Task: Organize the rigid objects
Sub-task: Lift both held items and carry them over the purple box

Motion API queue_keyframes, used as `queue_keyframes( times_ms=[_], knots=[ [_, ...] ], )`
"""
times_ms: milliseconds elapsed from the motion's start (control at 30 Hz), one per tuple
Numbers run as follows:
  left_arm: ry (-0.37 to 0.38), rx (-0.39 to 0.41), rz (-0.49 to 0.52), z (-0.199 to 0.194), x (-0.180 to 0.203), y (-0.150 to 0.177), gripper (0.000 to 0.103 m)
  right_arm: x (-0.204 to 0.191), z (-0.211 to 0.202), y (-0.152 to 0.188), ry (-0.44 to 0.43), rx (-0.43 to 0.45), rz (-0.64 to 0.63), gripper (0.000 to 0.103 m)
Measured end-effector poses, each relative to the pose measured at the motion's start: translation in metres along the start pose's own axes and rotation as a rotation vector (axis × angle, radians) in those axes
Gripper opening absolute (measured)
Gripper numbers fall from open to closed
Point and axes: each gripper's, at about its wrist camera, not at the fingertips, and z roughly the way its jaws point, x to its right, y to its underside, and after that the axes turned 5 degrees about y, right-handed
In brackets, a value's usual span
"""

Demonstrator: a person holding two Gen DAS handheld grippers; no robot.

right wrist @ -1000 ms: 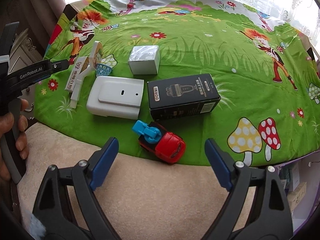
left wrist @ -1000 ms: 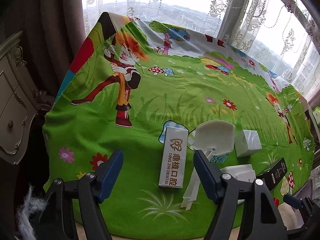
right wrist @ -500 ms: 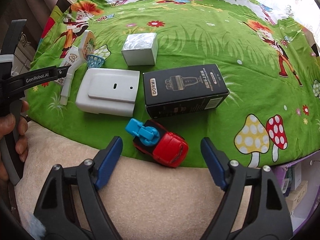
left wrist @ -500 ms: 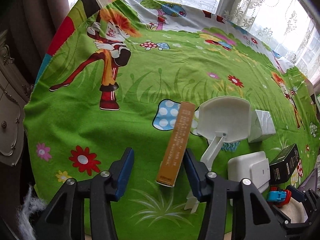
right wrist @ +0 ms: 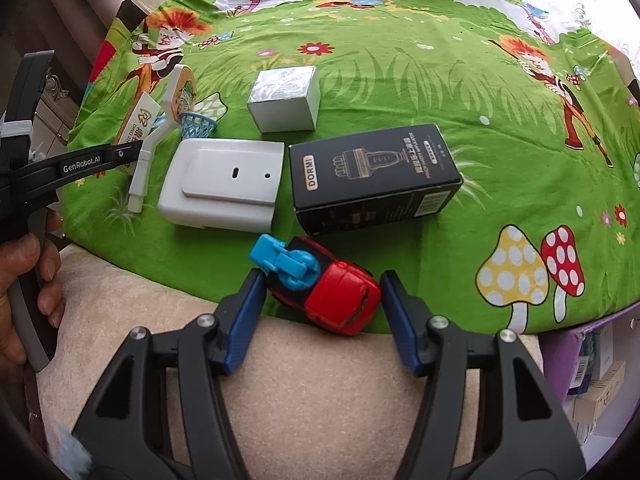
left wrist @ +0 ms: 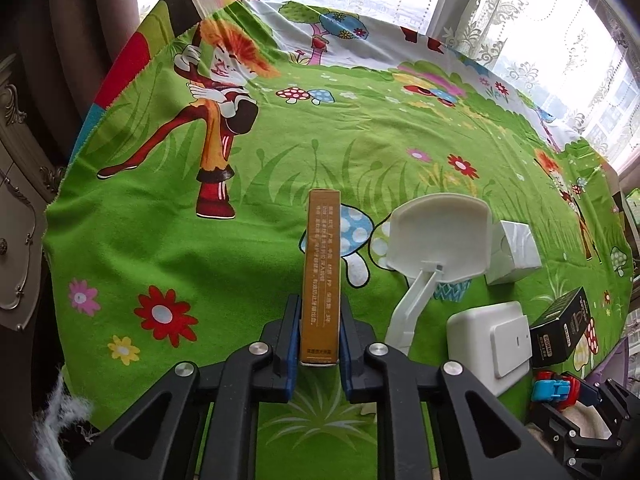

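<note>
My left gripper (left wrist: 320, 344) is shut on a long narrow dental box (left wrist: 322, 276), gold side up, held on edge over the green cartoon cloth (left wrist: 160, 248). The same box (right wrist: 138, 120) shows at the left in the right wrist view. My right gripper (right wrist: 320, 308) is open, its fingers either side of a red and blue toy car (right wrist: 320, 284) at the cloth's near edge. A white toy basketball hoop (left wrist: 436, 240), a white flat case (right wrist: 224, 184), a black DORMI box (right wrist: 372, 176) and a small white cube box (right wrist: 286, 98) lie close together.
A cream padded surface (right wrist: 320, 400) lies below the cloth's near edge. A carved cabinet (left wrist: 20, 200) stands at the left. Curtains and a window run along the far side. Boxes on a purple shelf (right wrist: 592, 376) sit at the lower right.
My left gripper closed on the dental box, which turned from label up to standing on edge. My right gripper moved forward and narrowed around the toy car.
</note>
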Motion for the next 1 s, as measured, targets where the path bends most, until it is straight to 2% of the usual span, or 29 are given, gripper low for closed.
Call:
queue_keyframes(
  times_ms=[333,567,833,1000],
  knots=[
    [0.059,0.061,-0.025,-0.017,-0.004,0.003,0.017,0.0,-0.013,0.003,-0.001,0.052,-0.004,0.063],
    [0.088,0.096,-0.004,-0.036,0.008,0.005,0.017,0.004,-0.025,0.005,-0.004,0.1,0.006,0.063],
    [0.147,0.118,0.026,-0.059,0.038,0.012,0.017,0.017,-0.046,0.008,-0.004,0.157,0.041,0.063],
    [0.2,0.091,0.113,-0.06,0.077,0.019,0.017,0.032,-0.057,0.012,-0.003,0.18,0.078,0.063]
  ],
)
